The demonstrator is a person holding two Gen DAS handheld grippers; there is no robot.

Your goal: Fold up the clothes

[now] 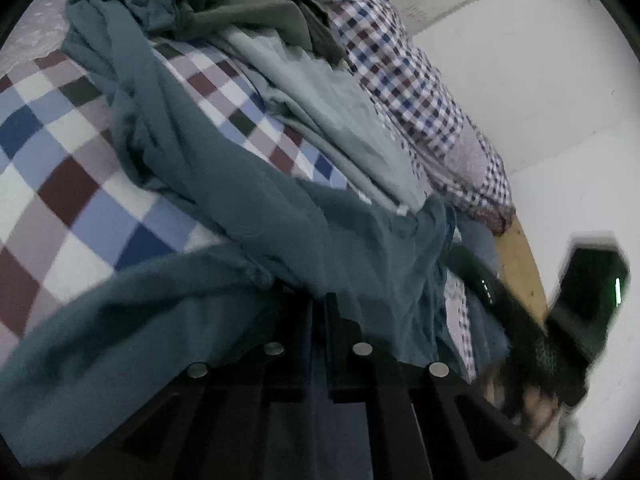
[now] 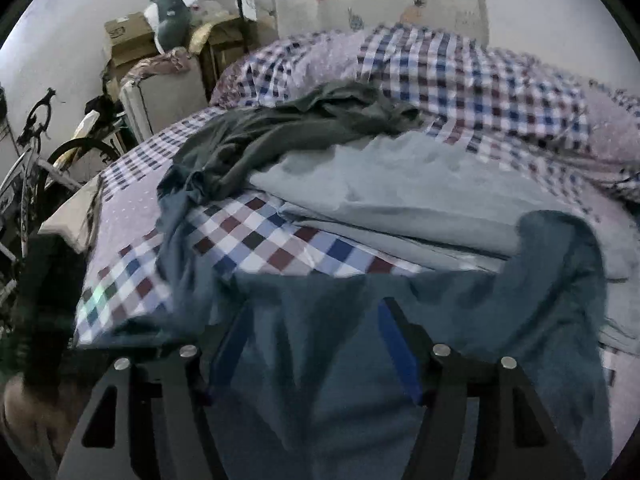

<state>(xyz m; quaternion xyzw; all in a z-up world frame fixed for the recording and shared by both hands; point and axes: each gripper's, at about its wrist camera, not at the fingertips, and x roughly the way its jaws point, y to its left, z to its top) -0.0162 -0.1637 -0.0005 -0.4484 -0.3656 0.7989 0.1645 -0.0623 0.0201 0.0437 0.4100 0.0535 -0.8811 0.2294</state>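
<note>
A teal garment [image 1: 240,200] lies crumpled across the checked bed sheet [image 1: 60,160] and drapes over both grippers. My left gripper [image 1: 319,302] is shut on a fold of it, fingers nearly touching. In the right wrist view the same teal garment [image 2: 320,380] hangs over my right gripper [image 2: 312,308], whose fingers stand wide open with cloth lying between them. Farther back lie a dark olive garment [image 2: 280,128] and a pale grey-blue garment [image 2: 420,184]. The right gripper [image 1: 580,300] shows blurred at the right of the left wrist view.
A bunched checked quilt [image 2: 460,76] fills the far side of the bed. Left of the bed stand a bicycle [image 2: 28,168], cardboard boxes [image 2: 128,36] and a plush toy [image 2: 172,16]. A wooden bed edge [image 1: 520,264] and a white wall [image 1: 540,80] are on the right.
</note>
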